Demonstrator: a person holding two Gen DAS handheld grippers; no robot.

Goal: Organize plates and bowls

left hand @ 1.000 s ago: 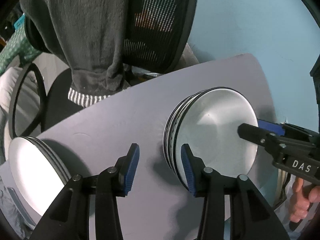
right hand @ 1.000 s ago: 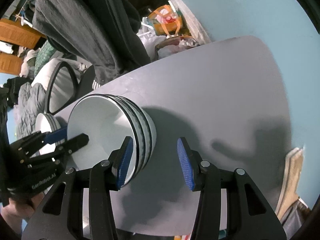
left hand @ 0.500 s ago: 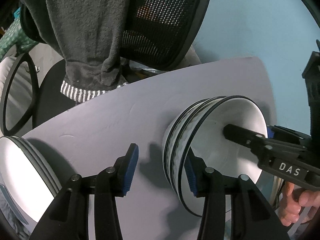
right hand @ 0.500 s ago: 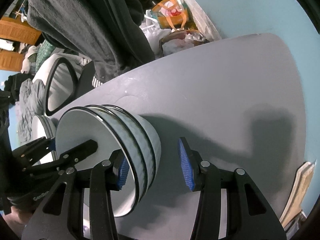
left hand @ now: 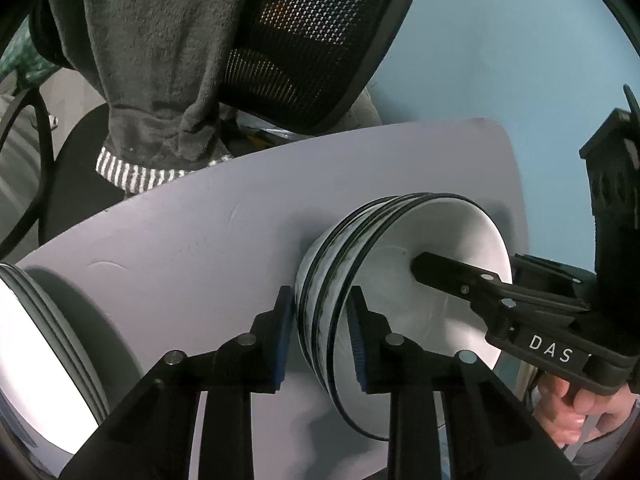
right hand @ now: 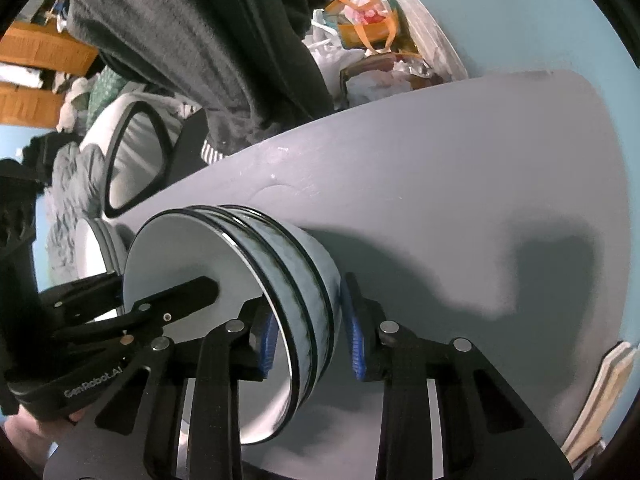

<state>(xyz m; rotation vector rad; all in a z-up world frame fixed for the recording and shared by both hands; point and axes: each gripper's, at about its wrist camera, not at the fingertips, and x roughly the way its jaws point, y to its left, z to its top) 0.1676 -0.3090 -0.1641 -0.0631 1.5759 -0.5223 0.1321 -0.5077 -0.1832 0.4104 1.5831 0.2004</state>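
Note:
A stack of three white bowls with dark rims [left hand: 400, 248] [right hand: 296, 264] stands on the grey table [left hand: 180, 248] [right hand: 440, 200]. My left gripper [left hand: 320, 336] straddles the stack's near wall, one pad outside and one inside; its jaws are closing and the pads touch the wall. On the opposite side my right gripper [right hand: 310, 340] straddles the wall the same way, jaws closing, pads against it. Each view shows the other gripper's inner finger [left hand: 448, 276] [right hand: 180, 296] reaching into the top bowl. A stack of white plates [left hand: 24, 340] [right hand: 92, 252] sits at the table's left end.
A mesh office chair [left hand: 300, 40] draped with a dark garment [left hand: 152, 60] stands just behind the table. Bags and clutter [right hand: 360, 20] lie on the floor beyond the far edge. A person's hand [left hand: 576, 408] holds the right gripper's handle.
Both grippers came down over the bowl stack's rim from opposite sides. Their jaws narrowed from wide apart to pressing on the stacked walls. The bowls look closer in both views.

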